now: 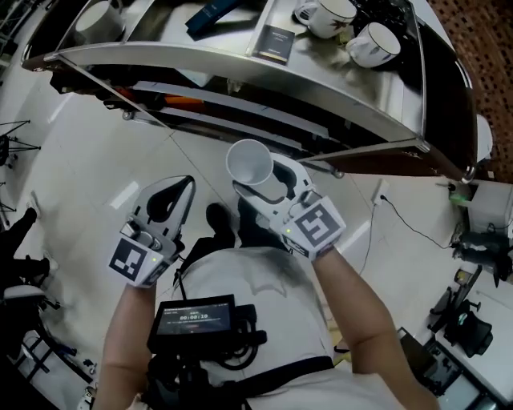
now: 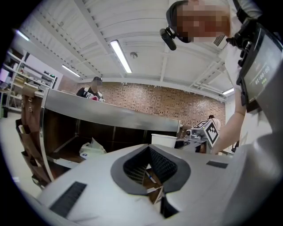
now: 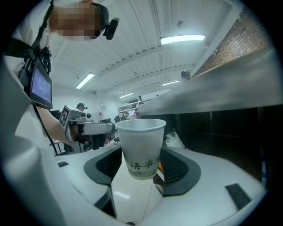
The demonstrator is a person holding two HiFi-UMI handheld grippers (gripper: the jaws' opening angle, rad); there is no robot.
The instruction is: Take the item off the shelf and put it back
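Note:
A white paper cup (image 1: 250, 164) with dark printed characters (image 3: 140, 145) is upright between the jaws of my right gripper (image 1: 264, 182), which is shut on its lower half. The cup hangs in the air in front of the metal shelf (image 1: 240, 60), below its top tier. My left gripper (image 1: 188, 182) is to the left of the cup at about the same height. Its jaws meet at the tips and hold nothing (image 2: 149, 149). From the left gripper view the cup (image 2: 163, 140) and the right gripper's marker cube (image 2: 208, 130) show at the right.
On the shelf's top tier stand two white mugs (image 1: 327, 16) (image 1: 375, 44), a dark blue box (image 1: 212, 12) and a dark flat packet (image 1: 275, 42). A white plastic bag (image 2: 91, 150) lies on a lower tier. Cables and equipment (image 1: 473, 240) stand on the floor at the right.

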